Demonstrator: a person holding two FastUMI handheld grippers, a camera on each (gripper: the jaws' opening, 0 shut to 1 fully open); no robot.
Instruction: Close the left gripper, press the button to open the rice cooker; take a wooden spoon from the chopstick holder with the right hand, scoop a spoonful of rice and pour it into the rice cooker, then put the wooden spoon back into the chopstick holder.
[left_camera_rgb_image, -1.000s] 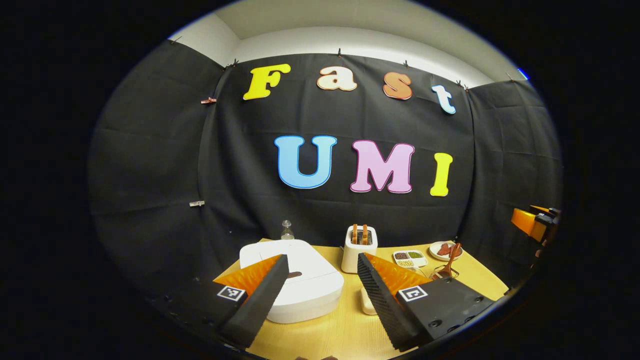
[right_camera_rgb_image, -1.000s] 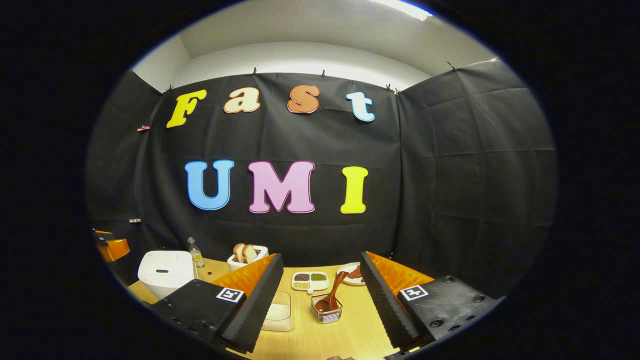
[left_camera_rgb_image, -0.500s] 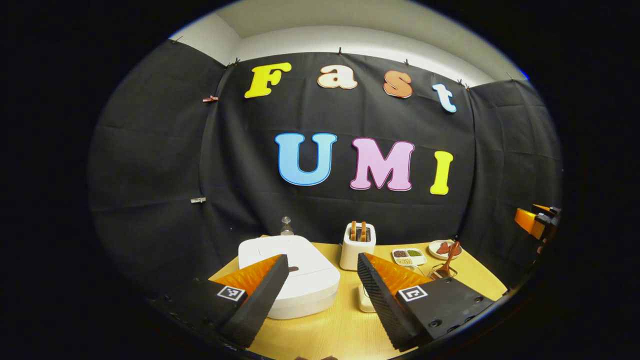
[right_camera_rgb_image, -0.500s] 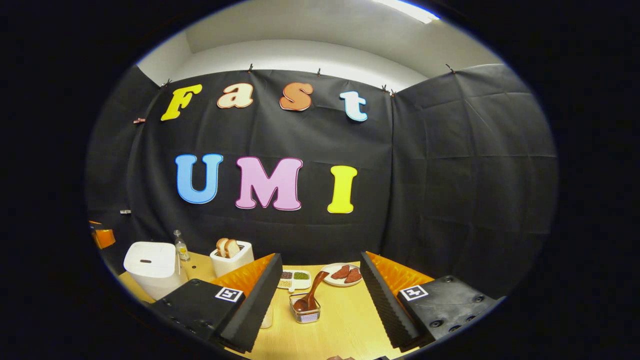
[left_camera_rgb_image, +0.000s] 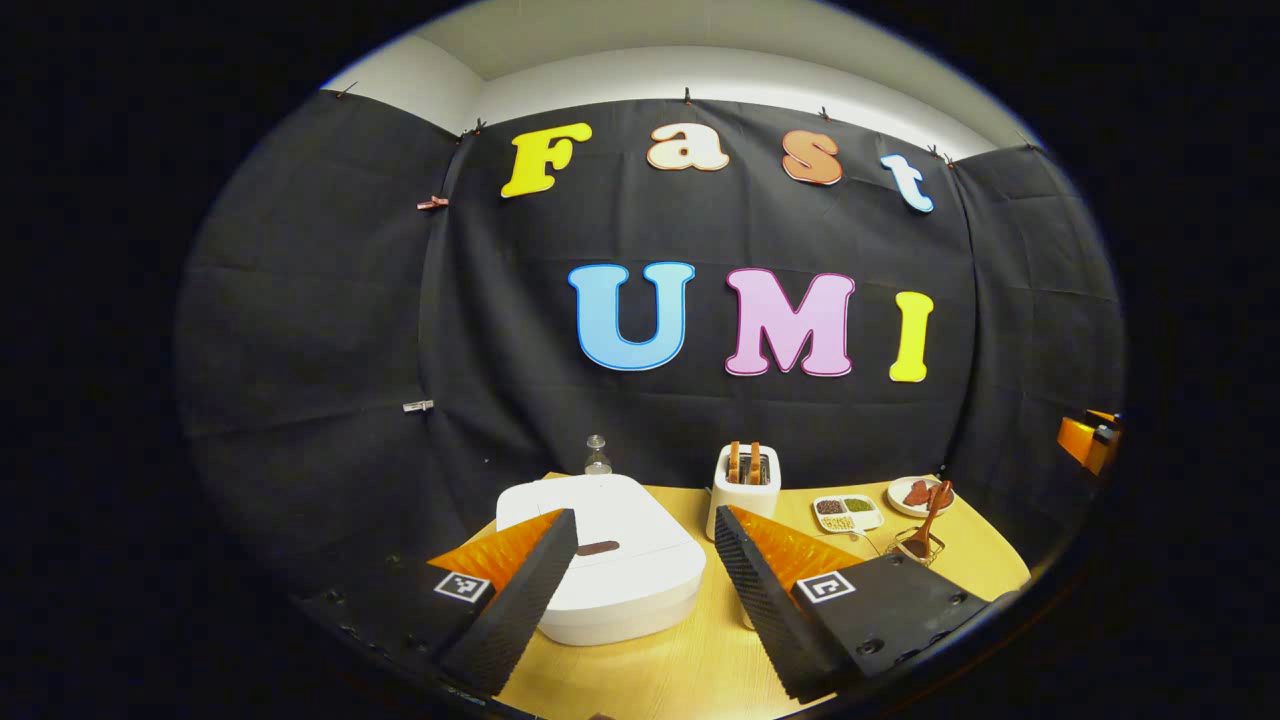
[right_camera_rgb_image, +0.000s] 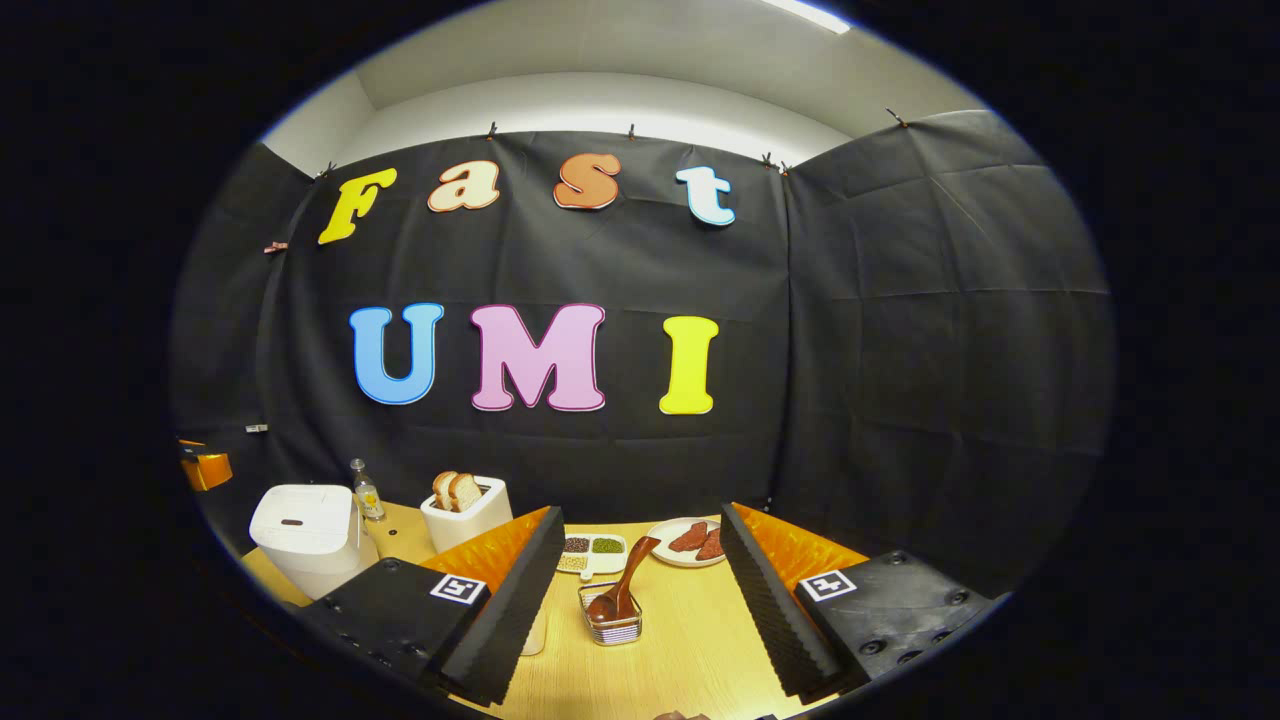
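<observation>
Bare table (right_camera_rgb_image: 690, 640) straight ahead of the wide-open right gripper (right_camera_rgb_image: 640, 600), up to the chopstick holder (right_camera_rgb_image: 611, 618) with the wooden spoon (right_camera_rgb_image: 622, 588) leaning out of it. Behind the holder, a divided dish (right_camera_rgb_image: 592, 553) and a plate (right_camera_rgb_image: 690, 542); to the far left, toaster (right_camera_rgb_image: 465, 512), bottle (right_camera_rgb_image: 366, 492) and closed rice cooker (right_camera_rgb_image: 305, 532). Open tabletop near the left gripper (left_camera_rgb_image: 645, 590), with the rice cooker lid (left_camera_rgb_image: 620, 560) just ahead between its spread fingers.

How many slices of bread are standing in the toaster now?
2. Both slices stand upright side by side in the slots of the white toaster, one on the left and one on the right. Nothing suggests a hidden third.
</observation>
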